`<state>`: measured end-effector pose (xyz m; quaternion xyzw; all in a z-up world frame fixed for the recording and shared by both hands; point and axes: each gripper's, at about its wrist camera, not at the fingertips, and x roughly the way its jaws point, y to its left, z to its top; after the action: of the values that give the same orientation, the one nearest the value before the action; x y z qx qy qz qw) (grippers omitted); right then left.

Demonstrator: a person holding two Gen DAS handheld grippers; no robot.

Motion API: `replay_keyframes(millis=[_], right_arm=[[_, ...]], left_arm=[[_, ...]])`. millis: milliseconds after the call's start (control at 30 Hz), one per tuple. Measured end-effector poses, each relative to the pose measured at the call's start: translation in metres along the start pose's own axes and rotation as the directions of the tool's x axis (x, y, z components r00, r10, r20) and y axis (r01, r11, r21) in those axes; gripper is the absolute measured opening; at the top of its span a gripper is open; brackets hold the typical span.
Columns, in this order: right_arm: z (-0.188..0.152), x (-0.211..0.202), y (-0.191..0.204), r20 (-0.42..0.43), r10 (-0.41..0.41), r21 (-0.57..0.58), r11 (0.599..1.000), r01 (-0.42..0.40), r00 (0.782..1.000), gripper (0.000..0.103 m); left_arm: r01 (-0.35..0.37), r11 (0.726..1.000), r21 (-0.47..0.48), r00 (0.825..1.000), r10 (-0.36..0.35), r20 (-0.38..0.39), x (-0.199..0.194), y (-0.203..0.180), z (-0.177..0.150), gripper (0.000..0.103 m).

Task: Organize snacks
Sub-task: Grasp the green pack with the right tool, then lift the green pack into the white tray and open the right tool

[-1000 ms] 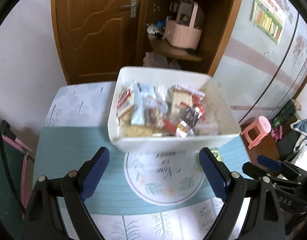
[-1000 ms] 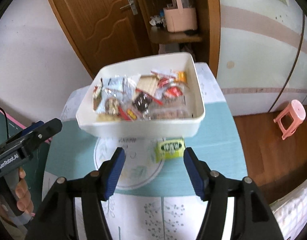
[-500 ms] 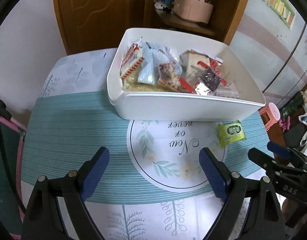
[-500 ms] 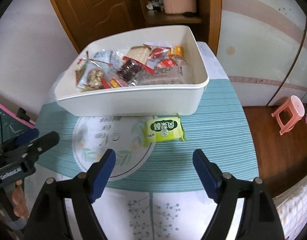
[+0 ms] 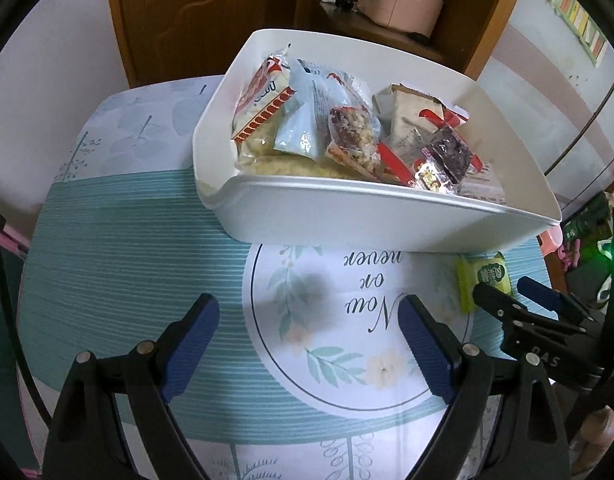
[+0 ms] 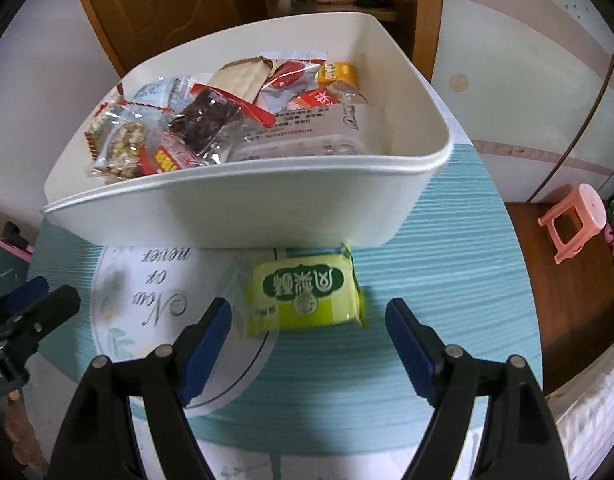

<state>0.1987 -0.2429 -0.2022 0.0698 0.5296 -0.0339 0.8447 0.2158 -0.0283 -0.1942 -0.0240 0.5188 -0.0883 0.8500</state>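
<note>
A white bin (image 5: 347, 216) (image 6: 243, 208) full of several wrapped snacks stands on the table. A green snack packet (image 6: 307, 290) lies on the teal mat just in front of the bin; it also shows in the left wrist view (image 5: 485, 280). My right gripper (image 6: 307, 320) is open and empty, low over the mat, with the packet just ahead between its blue pads. My left gripper (image 5: 307, 332) is open and empty over the round print on the mat, in front of the bin's left half.
A teal striped mat (image 5: 127, 260) covers the table. A wooden door (image 5: 195, 12) and a shelf with a pink basket (image 5: 399, 4) stand behind. A pink stool (image 6: 575, 220) is on the floor to the right.
Both grippers have moved down and forward toward the table. The green packet now sits close between the right gripper's fingers. Both stay open.
</note>
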Motion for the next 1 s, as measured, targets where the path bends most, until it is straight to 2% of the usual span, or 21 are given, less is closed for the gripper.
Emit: replay_keyframes(millis=[400,500,567,667,833,1000], right_arm=[[0.007,0.025,0.006,-0.008,-0.029,-0.027,0.999,0.029,1.0,0.08],[0.007,0.029,0.01,0.001,-0.055,-0.046,0.997,0.055,0.998,0.075],[0.006,0.029,0.012,0.01,-0.064,-0.052,0.997,0.065,0.998,0.065],[0.002,0.03,0.017,0.019,-0.076,-0.06,0.995,0.077,0.997,0.06],[0.003,0.025,0.017,0.026,-0.066,-0.049,0.996,0.068,0.997,0.053],[0.003,0.022,0.021,0.017,-0.046,-0.06,0.997,0.047,0.999,0.052]], left_arm=[[0.001,1.0,0.007,1.0,-0.001,-0.013,0.013,-0.001,0.008,0.09],[0.002,1.0,0.009,1.0,-0.002,-0.013,0.013,0.0,0.009,0.09],[0.001,1.0,0.011,1.0,-0.001,-0.015,0.015,0.0,0.01,0.09],[0.0,1.0,0.015,1.0,0.001,-0.02,0.016,-0.001,0.009,0.09],[-0.001,1.0,0.017,1.0,0.001,-0.022,0.015,-0.002,0.008,0.09],[0.004,1.0,0.024,1.0,-0.003,-0.021,0.011,-0.004,0.007,0.09]])
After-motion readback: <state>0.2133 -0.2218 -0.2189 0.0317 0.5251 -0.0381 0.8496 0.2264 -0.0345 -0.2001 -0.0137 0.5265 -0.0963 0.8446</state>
